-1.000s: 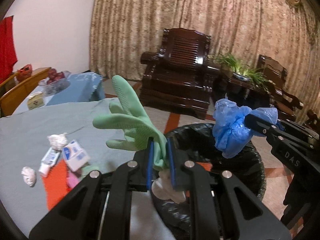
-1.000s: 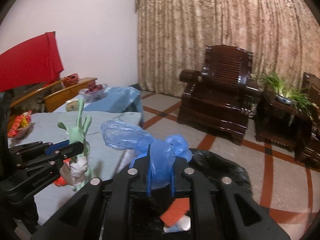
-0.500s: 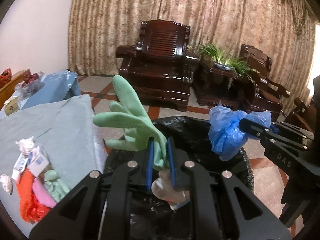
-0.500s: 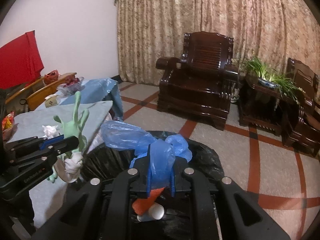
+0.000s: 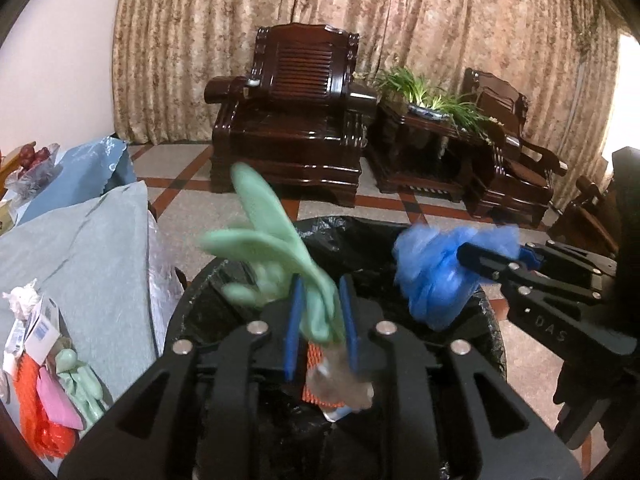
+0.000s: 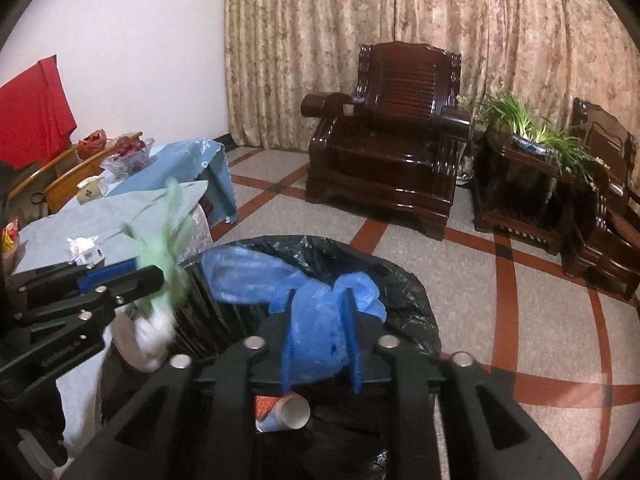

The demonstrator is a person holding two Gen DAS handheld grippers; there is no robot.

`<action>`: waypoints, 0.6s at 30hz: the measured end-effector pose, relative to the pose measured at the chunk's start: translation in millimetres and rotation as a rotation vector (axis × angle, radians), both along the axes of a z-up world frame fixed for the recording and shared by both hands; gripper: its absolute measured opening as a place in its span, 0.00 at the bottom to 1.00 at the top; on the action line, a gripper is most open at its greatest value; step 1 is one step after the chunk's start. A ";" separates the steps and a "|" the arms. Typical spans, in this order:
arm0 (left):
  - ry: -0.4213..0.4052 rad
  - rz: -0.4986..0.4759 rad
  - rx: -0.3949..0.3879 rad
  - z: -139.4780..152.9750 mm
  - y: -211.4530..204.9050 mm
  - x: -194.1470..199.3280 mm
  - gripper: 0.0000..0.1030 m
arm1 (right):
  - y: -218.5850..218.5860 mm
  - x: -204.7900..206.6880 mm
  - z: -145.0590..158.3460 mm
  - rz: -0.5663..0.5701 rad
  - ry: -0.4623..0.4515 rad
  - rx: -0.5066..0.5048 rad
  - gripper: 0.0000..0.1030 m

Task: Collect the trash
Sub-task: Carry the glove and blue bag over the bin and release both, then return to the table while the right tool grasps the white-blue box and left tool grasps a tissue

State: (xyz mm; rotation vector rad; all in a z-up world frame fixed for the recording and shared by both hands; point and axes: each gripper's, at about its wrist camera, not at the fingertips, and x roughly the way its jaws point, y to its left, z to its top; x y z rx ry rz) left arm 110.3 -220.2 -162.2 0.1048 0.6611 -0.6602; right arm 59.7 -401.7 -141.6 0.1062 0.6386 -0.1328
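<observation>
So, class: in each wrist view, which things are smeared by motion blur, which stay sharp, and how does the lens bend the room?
Left wrist view: the green glove and blue plastic bag are smeared, the armchair stays sharp, and the curtains bow outward. Right wrist view: the green glove is a faint streak, the paper cup is crisp, and the floor stripes curve, with dark corners.

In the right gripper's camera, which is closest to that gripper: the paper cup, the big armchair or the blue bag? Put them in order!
From the right gripper:
1. Blue bag, between its opening jaws.
2. Paper cup, just below, inside the bin.
3. Armchair, far across the floor by the curtain.
</observation>
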 end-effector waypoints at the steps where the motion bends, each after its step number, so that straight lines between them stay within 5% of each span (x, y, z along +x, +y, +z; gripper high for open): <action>1: 0.001 -0.005 -0.007 0.6 4.0 2.0 0.42 | -1.7 -1.0 -0.3 -0.006 0.002 0.003 0.40; 5: -0.009 0.010 -0.019 2.7 12.7 1.4 0.55 | -4.4 -5.8 -1.2 -0.023 -0.003 -0.002 0.62; 7: -0.019 0.034 -0.023 5.9 21.7 -2.0 0.70 | -3.6 -9.5 0.1 -0.037 -0.013 -0.007 0.85; 9: -0.034 0.073 -0.015 9.6 32.0 -4.3 0.84 | -0.5 -13.4 2.6 -0.039 -0.026 -0.009 0.93; 18: -0.091 0.241 0.009 33.2 95.9 -17.2 0.89 | 28.5 -16.4 19.7 0.020 -0.069 0.022 0.94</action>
